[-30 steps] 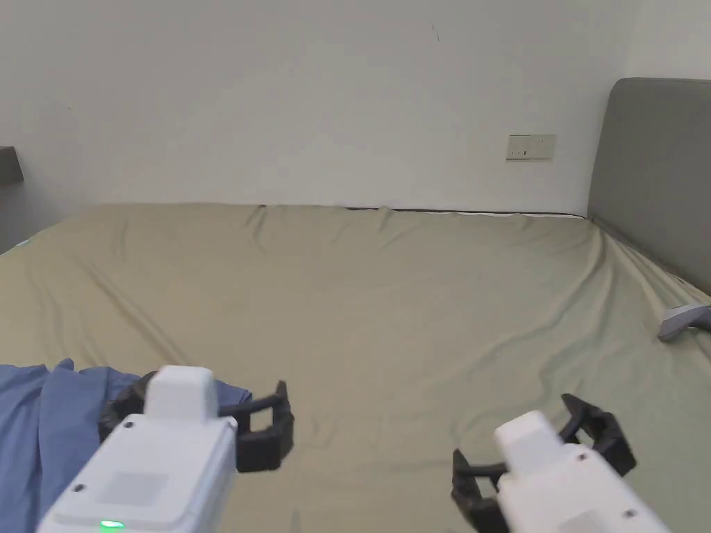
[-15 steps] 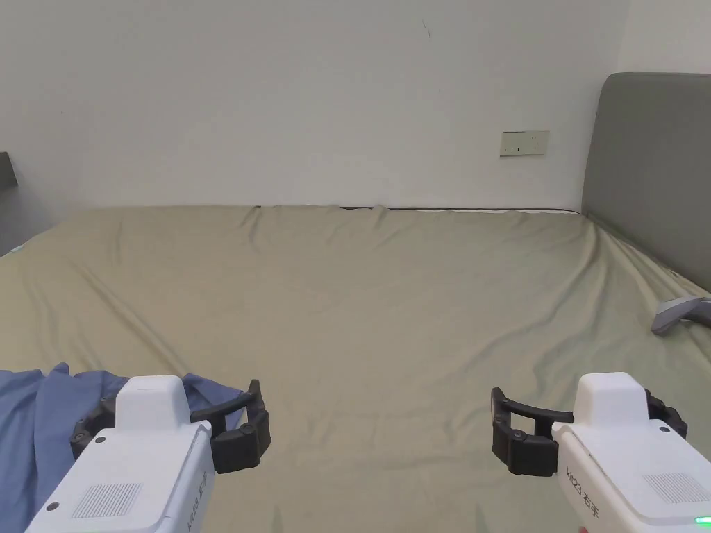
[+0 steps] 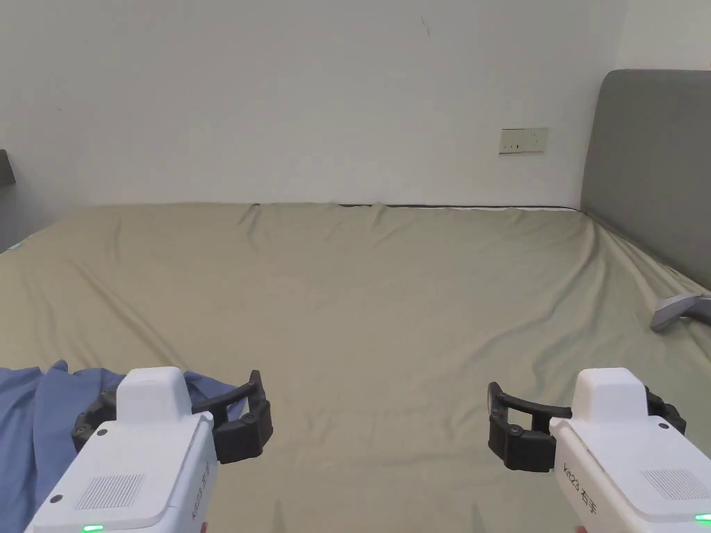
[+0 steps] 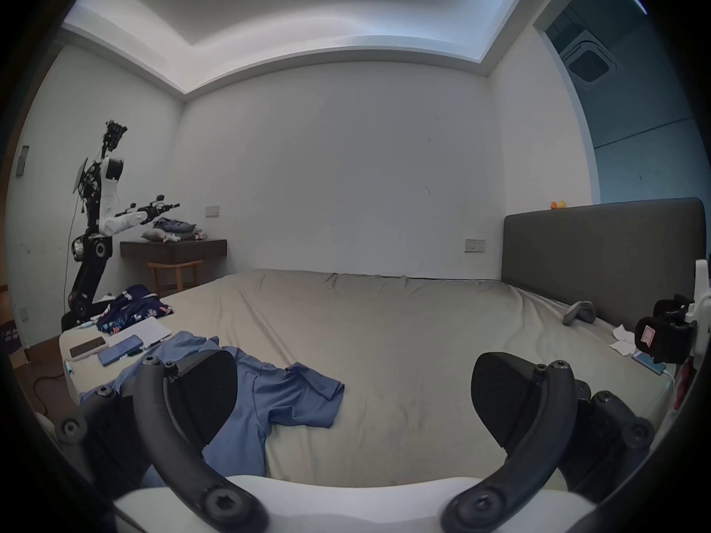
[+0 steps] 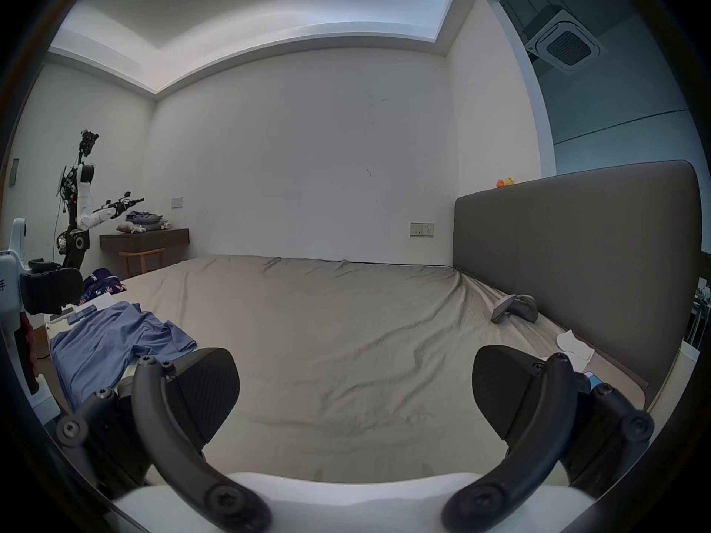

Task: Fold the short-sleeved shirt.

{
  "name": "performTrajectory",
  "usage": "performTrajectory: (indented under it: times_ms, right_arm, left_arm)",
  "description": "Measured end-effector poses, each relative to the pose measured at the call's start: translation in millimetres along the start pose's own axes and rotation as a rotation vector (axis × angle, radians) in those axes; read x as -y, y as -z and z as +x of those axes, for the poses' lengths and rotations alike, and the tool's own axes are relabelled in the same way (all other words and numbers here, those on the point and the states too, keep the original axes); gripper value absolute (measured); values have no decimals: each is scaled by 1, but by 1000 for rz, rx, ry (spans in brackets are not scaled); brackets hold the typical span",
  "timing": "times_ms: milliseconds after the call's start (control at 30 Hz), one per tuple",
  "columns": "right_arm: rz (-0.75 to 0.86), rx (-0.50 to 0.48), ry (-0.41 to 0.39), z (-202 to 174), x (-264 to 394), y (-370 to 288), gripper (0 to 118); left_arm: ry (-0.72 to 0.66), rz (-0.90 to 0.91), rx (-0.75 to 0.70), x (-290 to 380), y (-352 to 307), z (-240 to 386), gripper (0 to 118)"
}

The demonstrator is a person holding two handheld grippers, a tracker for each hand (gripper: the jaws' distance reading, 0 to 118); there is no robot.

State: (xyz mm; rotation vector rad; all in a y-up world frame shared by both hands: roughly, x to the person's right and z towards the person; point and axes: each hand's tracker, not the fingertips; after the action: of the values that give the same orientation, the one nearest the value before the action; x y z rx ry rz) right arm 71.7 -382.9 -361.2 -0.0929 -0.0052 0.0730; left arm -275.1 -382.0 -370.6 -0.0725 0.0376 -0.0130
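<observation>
A blue short-sleeved shirt [image 3: 42, 416] lies crumpled at the near left of the bed, one sleeve spread toward the middle [image 4: 284, 395]; it lies to the left in the right gripper view [image 5: 115, 341]. My left gripper [image 3: 170, 409] hovers just above the shirt's right edge, jaws wide apart and empty [image 4: 354, 399]. Off to the right, my right gripper [image 3: 587, 409] hangs over bare sheet, open as well with nothing between its jaws [image 5: 356, 389].
The olive bed sheet [image 3: 382, 298] stretches to the wall. A grey headboard [image 3: 653, 166] stands on the right, with a grey object [image 3: 677, 312] beside it. Phones and paper [image 4: 115, 345] and a patterned garment [image 4: 131, 310] lie at the bed's far-left corner. A robot [image 4: 96, 233] stands by the wall.
My right gripper has swung from a tilted pose to level and moved right. The left gripper has shifted slightly left. Both stay open; the shirt has not moved.
</observation>
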Motion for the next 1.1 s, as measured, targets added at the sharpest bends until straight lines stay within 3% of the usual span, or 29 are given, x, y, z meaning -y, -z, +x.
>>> performTrajectory:
  times_ms: [233,933,967,1000,1033,1067,1100]
  right_arm:
    - [17,5,-18,-2,0,-1,118]
    - [14,-8,-28,-5,-1,-1,117]
    - [10,-10,-19,-4,-3,-2,107]
    - [6,-38,7,-4,-5,-2,85]
    - [1,-48,27,-4,-7,-3,53]
    - [7,-34,9,-6,-8,-3,10]
    - [16,11,-37,-9,-8,-3,6]
  left_arm:
    - [71,1,-23,1,-3,9,118]
    - [54,-24,4,4,1,5,115]
    - [46,-24,13,3,0,4,104]
    - [39,-15,20,2,-3,4,80]
    - [39,-2,21,0,-4,5,46]
    - [72,14,-13,-1,-4,8,7]
    - [103,16,-42,-2,-3,12,2]
